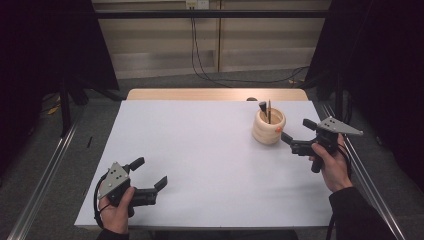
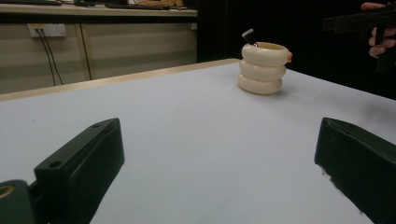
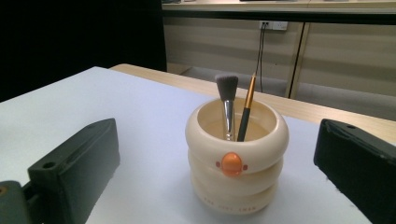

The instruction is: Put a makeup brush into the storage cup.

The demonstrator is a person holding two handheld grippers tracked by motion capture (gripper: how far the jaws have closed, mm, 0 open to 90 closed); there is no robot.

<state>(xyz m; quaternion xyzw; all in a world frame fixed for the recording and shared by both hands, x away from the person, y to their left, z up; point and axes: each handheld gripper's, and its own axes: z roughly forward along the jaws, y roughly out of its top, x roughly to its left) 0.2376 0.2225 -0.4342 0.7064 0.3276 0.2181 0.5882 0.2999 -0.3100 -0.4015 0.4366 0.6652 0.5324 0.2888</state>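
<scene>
Right gripper gapes just beside cup.

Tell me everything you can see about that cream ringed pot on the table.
The cream pot of three stacked rounded rings looks glazed, maybe ceramic, with a small orange beak-like knob on its front. It stands upright on the white table, far right, and holds a grey-bristled makeup brush and a thin gold-and-black brush. The right tongs are near, not touching.

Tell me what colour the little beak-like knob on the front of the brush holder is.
Orange, on the cream brush holder; the knob shows best in the right gripper view.
</scene>
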